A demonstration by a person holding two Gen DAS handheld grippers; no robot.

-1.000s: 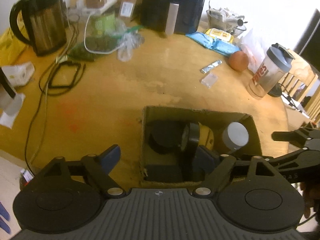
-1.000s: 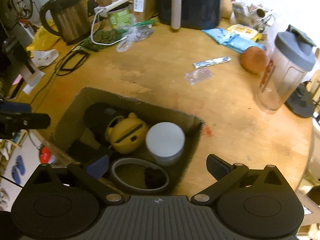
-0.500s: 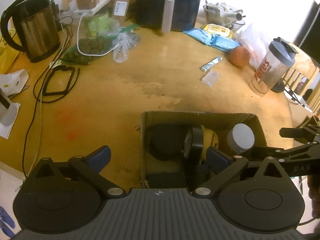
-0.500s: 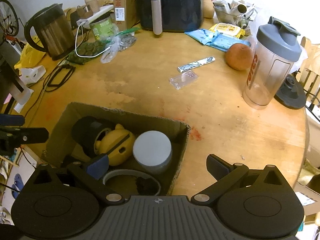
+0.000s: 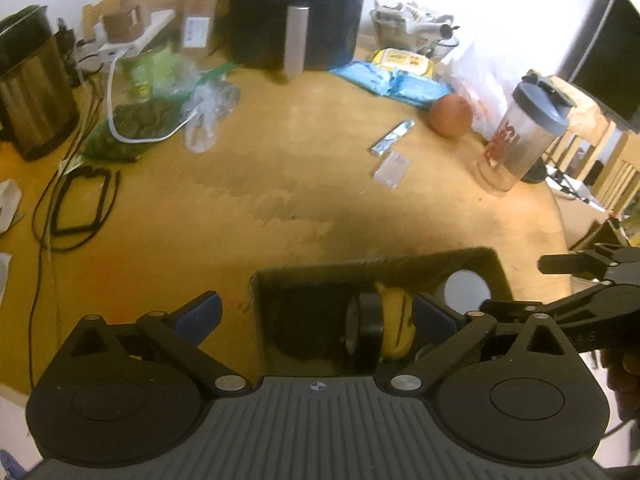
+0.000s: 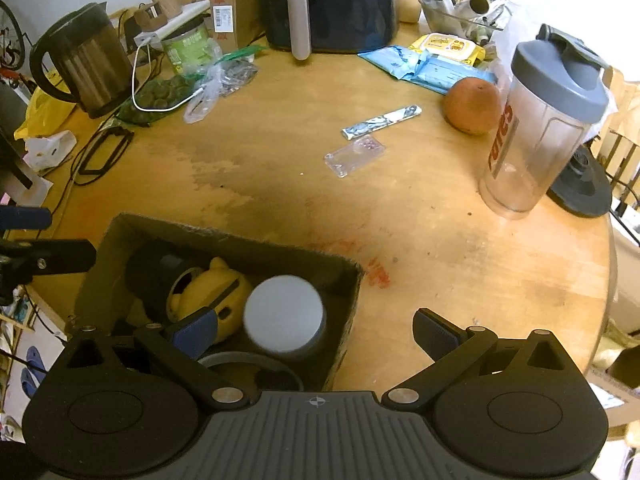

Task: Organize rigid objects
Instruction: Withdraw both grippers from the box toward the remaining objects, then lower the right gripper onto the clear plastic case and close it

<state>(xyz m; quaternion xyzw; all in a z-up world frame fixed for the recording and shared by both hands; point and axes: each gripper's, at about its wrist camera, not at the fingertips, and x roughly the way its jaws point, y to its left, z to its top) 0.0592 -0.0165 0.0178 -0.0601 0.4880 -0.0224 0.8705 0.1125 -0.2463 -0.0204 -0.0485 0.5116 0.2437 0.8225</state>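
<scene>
A cardboard box (image 6: 224, 236) stands at the near edge of the round wooden table (image 6: 320, 184). It holds a yellow duck-shaped toy (image 6: 204, 292), a grey-lidded jar (image 6: 284, 312), a black cylinder (image 6: 156, 272) and a clear ring-shaped lid (image 6: 244, 360). The box also shows in the left wrist view (image 5: 372, 264) with the yellow toy (image 5: 394, 320) and jar (image 5: 466, 290) inside. My left gripper (image 5: 316, 316) is open and empty, above the box's left side. My right gripper (image 6: 316, 330) is open and empty, above the box's right wall.
On the table stand a shaker bottle (image 6: 544, 124), an orange (image 6: 472, 106), a foil stick (image 6: 382, 120), a clear packet (image 6: 354, 156), blue packs (image 6: 424, 66), an air fryer (image 6: 332, 0), a kettle (image 6: 88, 60), bags of snacks (image 6: 168, 92) and a black cable (image 6: 104, 152).
Both grippers have drawn back and risen from the box, which now sits lower in both views. Both stay open and empty. The box contents have not moved.
</scene>
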